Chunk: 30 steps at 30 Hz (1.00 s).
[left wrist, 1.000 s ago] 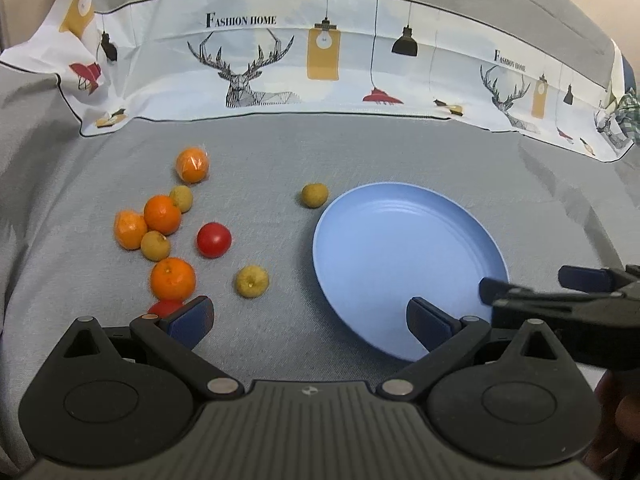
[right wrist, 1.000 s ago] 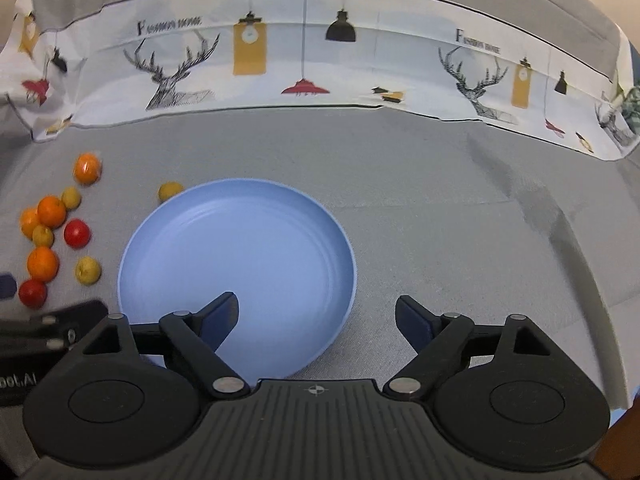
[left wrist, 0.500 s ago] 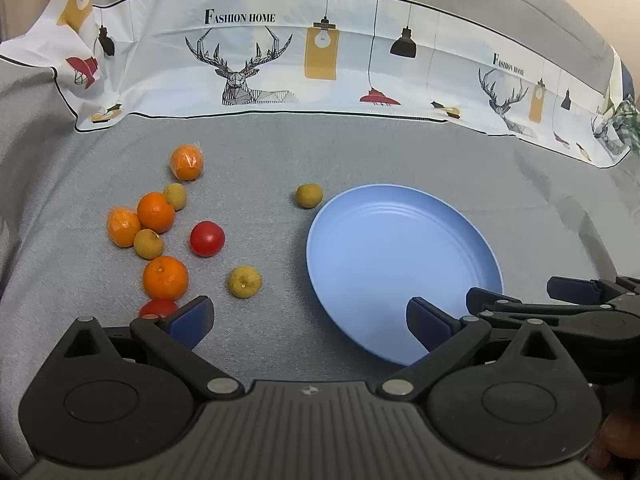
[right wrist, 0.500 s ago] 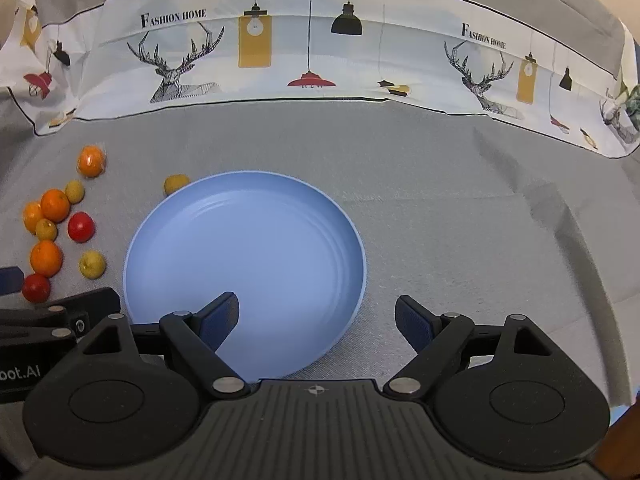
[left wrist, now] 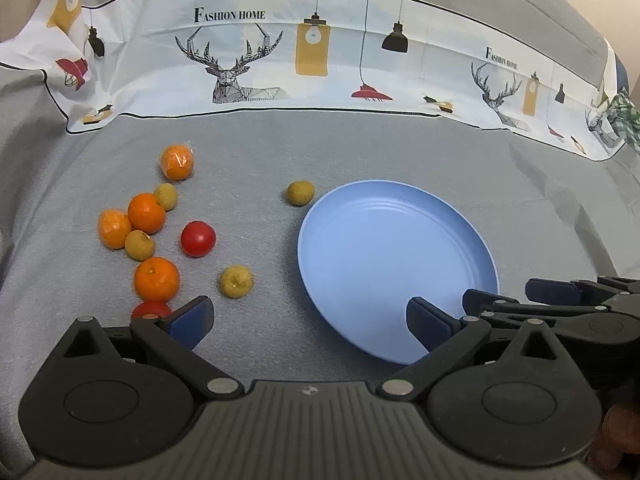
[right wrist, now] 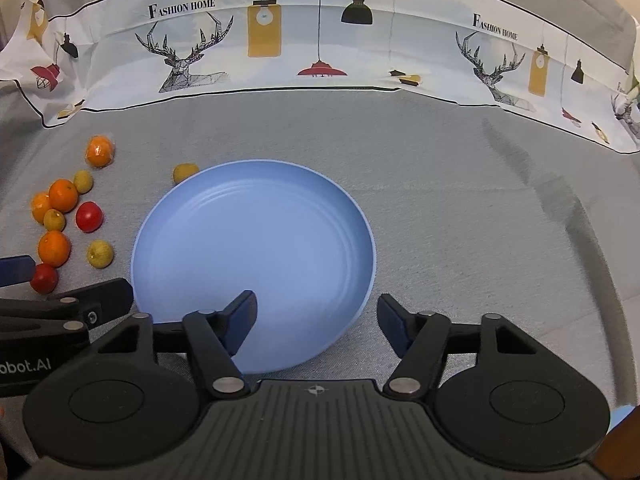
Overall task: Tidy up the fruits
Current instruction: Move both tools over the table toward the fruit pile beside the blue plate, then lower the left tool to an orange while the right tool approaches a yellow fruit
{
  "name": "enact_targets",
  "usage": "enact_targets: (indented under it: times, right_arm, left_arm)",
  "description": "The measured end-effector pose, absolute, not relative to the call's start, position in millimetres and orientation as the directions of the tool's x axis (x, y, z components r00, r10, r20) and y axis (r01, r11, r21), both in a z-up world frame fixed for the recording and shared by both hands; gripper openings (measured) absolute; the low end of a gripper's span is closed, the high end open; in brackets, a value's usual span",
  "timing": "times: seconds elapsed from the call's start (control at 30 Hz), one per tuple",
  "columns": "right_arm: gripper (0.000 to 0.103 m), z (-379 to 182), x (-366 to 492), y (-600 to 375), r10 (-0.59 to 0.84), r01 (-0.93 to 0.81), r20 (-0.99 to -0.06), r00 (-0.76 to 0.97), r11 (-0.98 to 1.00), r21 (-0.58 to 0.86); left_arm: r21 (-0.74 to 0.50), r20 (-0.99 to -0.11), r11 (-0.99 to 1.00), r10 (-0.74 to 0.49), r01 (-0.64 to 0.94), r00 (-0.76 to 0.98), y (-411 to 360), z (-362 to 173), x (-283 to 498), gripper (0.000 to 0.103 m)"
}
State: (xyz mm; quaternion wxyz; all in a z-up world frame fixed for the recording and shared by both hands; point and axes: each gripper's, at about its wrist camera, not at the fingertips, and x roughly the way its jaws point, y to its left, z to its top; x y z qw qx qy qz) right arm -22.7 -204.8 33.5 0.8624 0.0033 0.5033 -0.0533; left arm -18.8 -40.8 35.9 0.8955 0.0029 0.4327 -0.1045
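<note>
An empty blue plate lies on the grey cloth. Left of it lie several loose fruits: oranges, two red tomatoes, and small yellow-green fruits; one yellow-green fruit sits by the plate's far left rim. My left gripper is open and empty, low over the cloth between the fruits and the plate. My right gripper is open and empty over the plate's near right rim; it also shows in the left wrist view.
A white cloth printed with deer and lamps stands along the back. Grey cloth stretches to the right of the plate, with a fold on its far right.
Both grippers have shifted slightly forward and left; the plate sits nearer the right gripper's fingers. Nothing was taken hold of.
</note>
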Motion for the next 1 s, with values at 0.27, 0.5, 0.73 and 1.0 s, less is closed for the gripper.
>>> enact_targets:
  times: [0.27,0.5,0.73,1.0]
  right_arm:
    - [0.040,34.8,-24.1,-204.1,-0.078,0.078,-0.865,0.496,0.996,-0.044]
    - [0.036,35.5,-25.0,-208.7,-0.073,0.085,-0.864,0.497,0.996,-0.035]
    - [0.037,35.7,-24.9,-210.3,-0.050,0.075,-0.867,0.496,0.997,-0.015]
    - [0.042,37.8,-24.6,-207.3,-0.032,0.065,-0.863,0.504,0.998,0.001]
  left_arm:
    - [-0.089,-0.769,0.971,-0.209,0.223,0.604,-42.8,37.1,-21.7,0.102]
    - [-0.086,-0.766,0.968,-0.216,0.237,0.605,-45.2,37.3,-22.8,0.102]
    - [-0.092,-0.762,0.966,-0.225,0.243,0.607,-44.8,38.7,-23.4,0.096]
    - [-0.081,-0.755,0.956,-0.243,0.282,0.609,-45.7,41.0,-27.5,0.066]
